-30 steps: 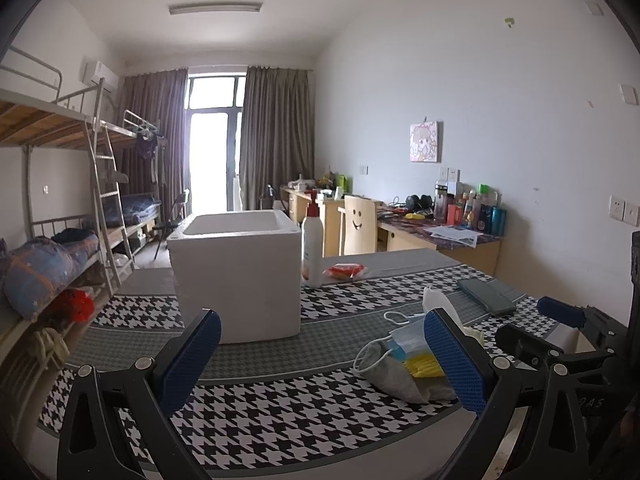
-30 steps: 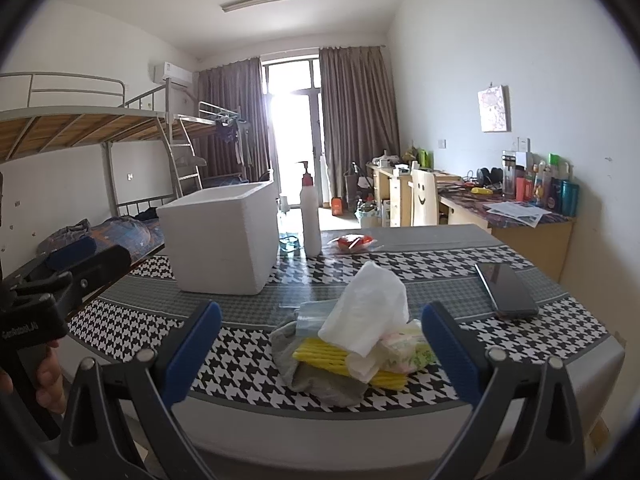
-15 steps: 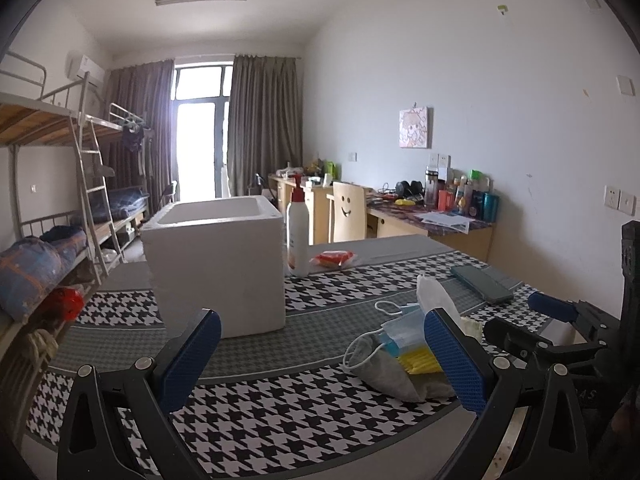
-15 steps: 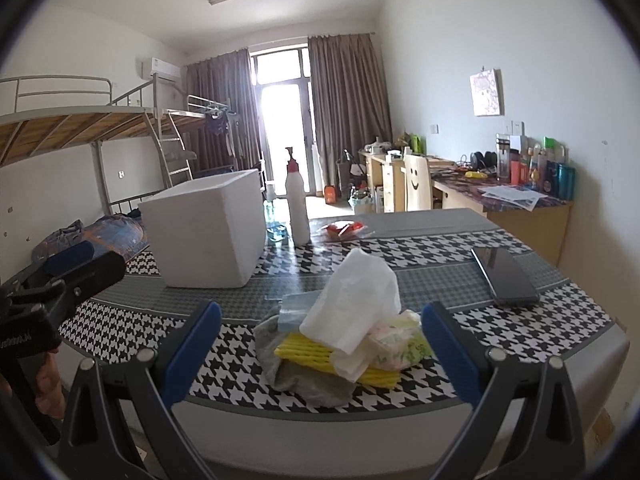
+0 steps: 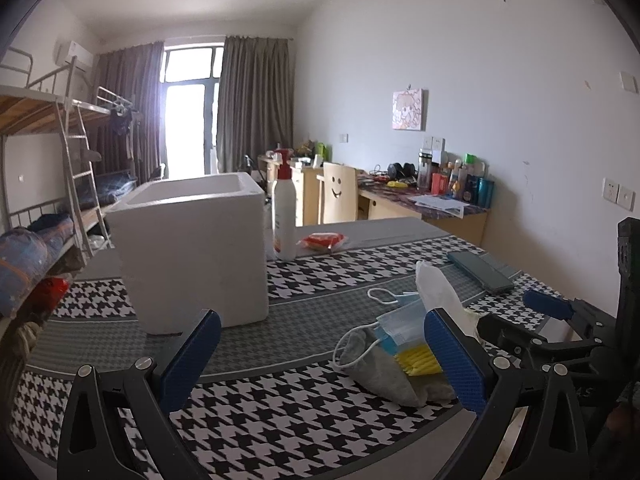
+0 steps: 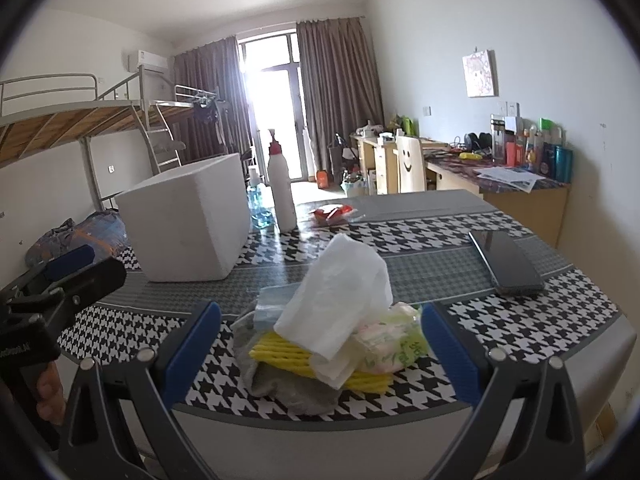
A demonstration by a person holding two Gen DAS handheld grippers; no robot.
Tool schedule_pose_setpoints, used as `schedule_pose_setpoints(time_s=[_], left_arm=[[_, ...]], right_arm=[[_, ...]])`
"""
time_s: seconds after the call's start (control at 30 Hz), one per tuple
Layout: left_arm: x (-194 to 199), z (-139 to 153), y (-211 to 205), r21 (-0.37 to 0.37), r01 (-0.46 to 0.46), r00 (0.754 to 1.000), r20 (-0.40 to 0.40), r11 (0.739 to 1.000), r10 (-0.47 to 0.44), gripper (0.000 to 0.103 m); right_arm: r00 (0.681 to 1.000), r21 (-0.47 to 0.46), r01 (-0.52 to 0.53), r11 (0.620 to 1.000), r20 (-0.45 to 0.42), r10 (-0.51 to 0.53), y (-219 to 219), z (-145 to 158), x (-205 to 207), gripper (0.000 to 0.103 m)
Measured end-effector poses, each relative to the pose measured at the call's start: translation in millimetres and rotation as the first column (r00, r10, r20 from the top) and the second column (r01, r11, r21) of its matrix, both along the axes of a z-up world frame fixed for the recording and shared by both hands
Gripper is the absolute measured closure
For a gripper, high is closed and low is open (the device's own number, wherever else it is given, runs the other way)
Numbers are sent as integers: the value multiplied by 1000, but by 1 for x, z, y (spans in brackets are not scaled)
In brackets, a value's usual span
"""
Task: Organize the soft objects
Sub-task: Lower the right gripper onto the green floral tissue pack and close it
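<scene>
A little pile of soft things (image 6: 320, 336) sits near the front edge of the table (image 6: 520, 320), on a black and white checked cloth; on top is a white plastic bag (image 6: 336, 284), under it a yellow sponge cloth (image 6: 280, 354), a grey cloth (image 6: 288, 388) at the bottom, a blue face mask (image 5: 400, 320) with white loops, and a soft pack with green print (image 6: 394, 344) on the right side; the right gripper (image 6: 320, 356) is held just in front of the pile with its two blue fingers wide apart and nothing between them; the left gripper (image 5: 320, 360) is off to the left of the pile, its fingers also wide apart and empty; behind the pile, to the left, stands a big white foam box (image 5: 192, 252) with an open top; beside the box is a tall white pump bottle (image 5: 283, 216) with a red top; a small red packet (image 5: 324, 240) lies near the bottle; a dark phone (image 6: 506, 264) lies flat on the right side of the table, well apart from the pile.
</scene>
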State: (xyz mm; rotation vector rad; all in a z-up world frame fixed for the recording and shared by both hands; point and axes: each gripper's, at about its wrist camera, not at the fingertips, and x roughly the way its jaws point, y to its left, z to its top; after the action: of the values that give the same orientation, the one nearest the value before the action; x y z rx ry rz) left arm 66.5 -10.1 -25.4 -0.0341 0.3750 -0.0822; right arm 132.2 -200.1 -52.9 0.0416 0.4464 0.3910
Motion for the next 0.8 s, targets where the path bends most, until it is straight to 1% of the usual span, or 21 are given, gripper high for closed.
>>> schedule_pose_setpoints(time_s=[0.37, 0.5, 0.8], left_arm=[[23, -6, -21, -6, 77, 996, -39, 997, -77, 1], [33, -10, -31, -13, 128, 989, -67, 992, -129, 1], [49, -18, -43, -19, 157, 982, -100, 987, -158, 1]], right_arm=[[998, -6, 46, 999, -32, -46, -18, -9, 9, 1], [996, -2, 72, 997, -47, -72, -27, -12, 13, 1], [989, 9, 99, 995, -109, -97, -39, -24, 25, 2]])
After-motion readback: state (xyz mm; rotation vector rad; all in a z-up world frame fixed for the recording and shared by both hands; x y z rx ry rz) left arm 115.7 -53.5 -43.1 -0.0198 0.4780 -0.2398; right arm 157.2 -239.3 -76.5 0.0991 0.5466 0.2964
